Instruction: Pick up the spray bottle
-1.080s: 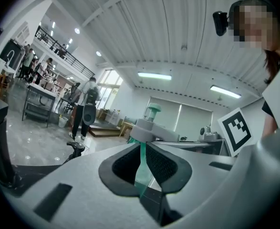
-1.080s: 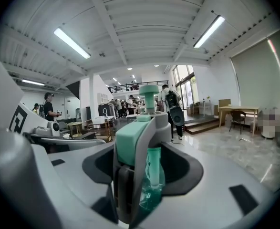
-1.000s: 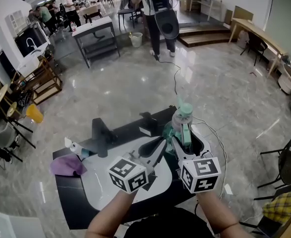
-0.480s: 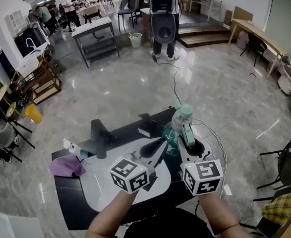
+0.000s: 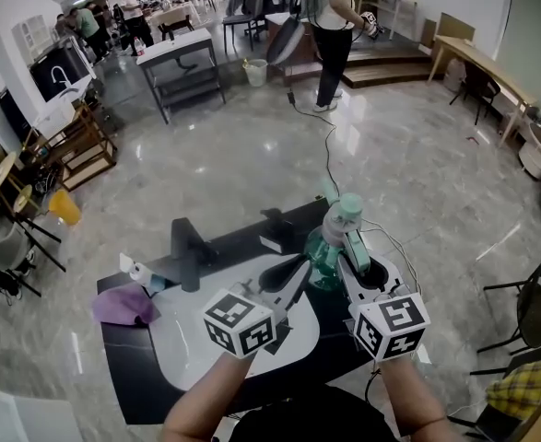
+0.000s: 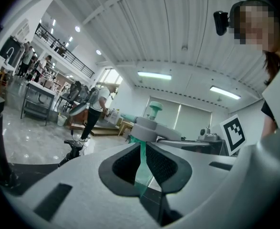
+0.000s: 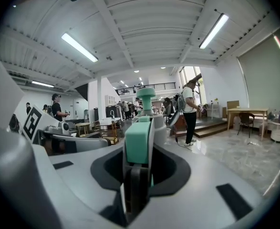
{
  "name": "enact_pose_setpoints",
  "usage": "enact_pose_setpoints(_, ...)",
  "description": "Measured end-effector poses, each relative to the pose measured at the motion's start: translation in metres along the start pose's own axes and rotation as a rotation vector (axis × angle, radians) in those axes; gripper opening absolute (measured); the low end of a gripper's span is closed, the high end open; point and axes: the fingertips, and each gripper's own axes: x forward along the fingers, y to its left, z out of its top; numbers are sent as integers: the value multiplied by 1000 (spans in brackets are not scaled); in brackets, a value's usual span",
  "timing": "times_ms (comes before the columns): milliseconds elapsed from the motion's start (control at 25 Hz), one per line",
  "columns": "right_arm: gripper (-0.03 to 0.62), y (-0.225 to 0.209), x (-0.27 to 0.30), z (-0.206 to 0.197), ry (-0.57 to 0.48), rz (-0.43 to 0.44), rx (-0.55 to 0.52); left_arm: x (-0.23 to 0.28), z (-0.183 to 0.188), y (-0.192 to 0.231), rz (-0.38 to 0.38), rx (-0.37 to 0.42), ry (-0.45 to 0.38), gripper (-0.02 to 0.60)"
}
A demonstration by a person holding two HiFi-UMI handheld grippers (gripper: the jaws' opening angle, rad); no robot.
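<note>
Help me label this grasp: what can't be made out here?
Spray bottle base, resting on the table or lifted: head view looks from above; in both gripper views the jaws cover it.
Its neck: head view, behind the right tool, whose jaws are closing on it.
White item by the purple cloth: head view, too small.

The left gripper's (image 6: 142, 146) jaws are sitting nearly together, gripping nothing. The bottle (image 6: 155, 109) is showing just beyond their slit, and a person (image 6: 93, 113) is standing far behind.
</note>
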Motion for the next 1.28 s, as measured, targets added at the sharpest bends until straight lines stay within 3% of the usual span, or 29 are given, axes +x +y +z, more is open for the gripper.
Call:
enact_pose_setpoints(360, 81, -2, -9, 4, -29, 117, -4, -6, 1, 1, -25, 13, 10, 8)
enact_pose_setpoints(560, 81, -4, -16, 7, -58, 185, 44, -10, 0, 0, -46, 11, 25, 8)
enact_pose_setpoints(1280, 78, 29, -38, 4, -123, 397, 85, -26, 5, 10, -50, -35, -11, 8)
